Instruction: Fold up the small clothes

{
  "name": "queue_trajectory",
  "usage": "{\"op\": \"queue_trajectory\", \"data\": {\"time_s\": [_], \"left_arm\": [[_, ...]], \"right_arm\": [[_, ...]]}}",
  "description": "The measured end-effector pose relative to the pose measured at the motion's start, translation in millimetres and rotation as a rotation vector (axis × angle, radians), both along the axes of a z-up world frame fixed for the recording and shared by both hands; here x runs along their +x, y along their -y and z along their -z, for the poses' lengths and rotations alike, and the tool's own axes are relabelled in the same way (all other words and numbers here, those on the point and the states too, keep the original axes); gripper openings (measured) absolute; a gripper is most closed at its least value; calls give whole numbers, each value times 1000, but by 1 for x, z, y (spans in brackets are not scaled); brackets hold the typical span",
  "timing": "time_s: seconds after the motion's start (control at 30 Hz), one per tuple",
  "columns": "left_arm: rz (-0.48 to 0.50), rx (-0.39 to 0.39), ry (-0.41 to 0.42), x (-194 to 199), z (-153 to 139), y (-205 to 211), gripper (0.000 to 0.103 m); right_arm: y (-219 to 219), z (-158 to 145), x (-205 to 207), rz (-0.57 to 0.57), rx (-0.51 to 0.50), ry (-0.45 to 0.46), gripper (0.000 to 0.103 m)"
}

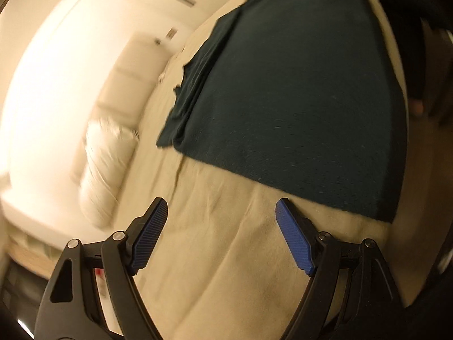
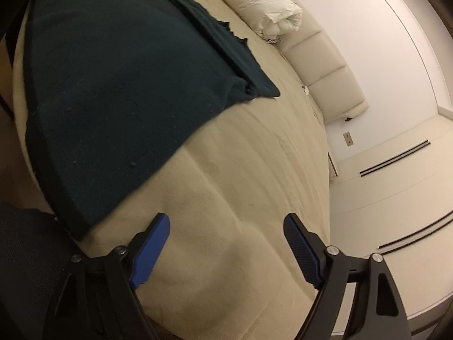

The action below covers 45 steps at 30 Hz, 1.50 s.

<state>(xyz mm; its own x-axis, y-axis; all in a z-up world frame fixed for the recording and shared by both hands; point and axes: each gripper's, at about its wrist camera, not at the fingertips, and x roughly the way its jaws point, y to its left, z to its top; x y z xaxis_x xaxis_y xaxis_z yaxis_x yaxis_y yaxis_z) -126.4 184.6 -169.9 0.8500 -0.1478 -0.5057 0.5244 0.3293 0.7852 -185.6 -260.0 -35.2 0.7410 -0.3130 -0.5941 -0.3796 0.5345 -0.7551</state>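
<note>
dark garment flat, both tools wide, empty

Left gripper, right gripper: black linkage arms, silver screws, ribbed blue pads; possibly dark sleeve.

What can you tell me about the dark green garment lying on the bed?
The dark green garment looks like soft knit fabric. It lies spread flat on the cream bed cover, one side folded over into a narrow layered strip with a ragged edge, and a darker band runs along one edge. Only the bed touches it; neither gripper holds it.
</note>
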Motion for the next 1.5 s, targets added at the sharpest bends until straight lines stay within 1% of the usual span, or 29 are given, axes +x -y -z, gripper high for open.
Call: {"op": "queue_trajectory", "data": {"time_s": [0.03, 0.13, 0.23, 0.43, 0.5, 0.57, 0.6, 0.63, 0.67, 0.7, 0.73, 0.8, 0.83, 0.87, 0.97, 1.03, 1.07, 1.13, 1.2, 1.27, 1.3, 1.37, 1.43, 1.5], "left_arm": [[22, 22, 28, -1, 3, 3, 78], [95, 89, 111, -10, 13, 11, 78], [179, 151, 207, -23, 24, 14, 78], [292, 189, 305, -37, 34, 16, 78], [304, 170, 309, -37, 34, 20, 78], [320, 114, 265, -42, 25, 26, 78], [333, 76, 226, -45, 19, 29, 76], [341, 46, 181, -51, 14, 33, 65], [341, 34, 142, -51, 11, 36, 50], [334, 23, 86, -49, 10, 40, 42], [329, 19, 55, -49, 10, 42, 32], [318, 12, 6, -47, 12, 46, 27], [314, 7, -16, -46, 12, 47, 22], [304, -2, -37, -44, 11, 49, 21], [280, -45, -72, -38, 4, 52, 20], [265, -78, -86, -35, -4, 55, 20], [260, -89, -90, -33, -9, 54, 20], [251, -113, -98, -29, -13, 56, 20], [249, -125, -112, -28, -15, 58, 19], [249, -131, -119, -31, -16, 58, 18], [249, -132, -123, -34, -16, 58, 18], [245, -130, -131, -36, -14, 59, 11], [235, -132, -133, -39, -14, 59, 8], [223, -148, -132, -40, -16, 57, 7]], "right_arm": [[-3, 1, 1, -13, -2, -11, 74], [-17, 4, 1, -61, 13, -37, 68], [-32, 5, -4, -114, 25, -45, 68], [-46, 6, -9, -150, 68, -41, 66], [-51, 10, -12, -163, 72, -48, 63], [-58, 12, -16, -186, 65, -50, 60], [-61, 12, -18, -198, 64, -51, 59], [-65, 13, -19, -212, 60, -51, 58], [-67, 14, -21, -224, 51, -52, 57], [-69, 16, -22, -234, 41, -52, 57], [-70, 17, -23, -245, 28, -53, 56], [-69, 19, -22, -263, -4, -52, 55], [-69, 20, -23, -272, -18, -54, 55], [-69, 21, -24, -285, -36, -57, 55], [-70, 25, -29, -315, -87, -62, 53], [-75, 30, -34, -358, -150, -66, 49], [-77, 32, -39, -372, -172, -64, 49], [-81, 36, -43, -404, -213, -60, 45], [-87, 37, -46, -432, -221, -54, 44], [-93, 39, -47, -454, -219, -56, 39], [-96, 41, -48, -463, -225, -62, 36], [-99, 44, -48, -465, -227, -81, 24], [-102, 40, -45, -445, -205, -94, 15], [-103, 38, -49, -432, -197, -89, 11]]}}
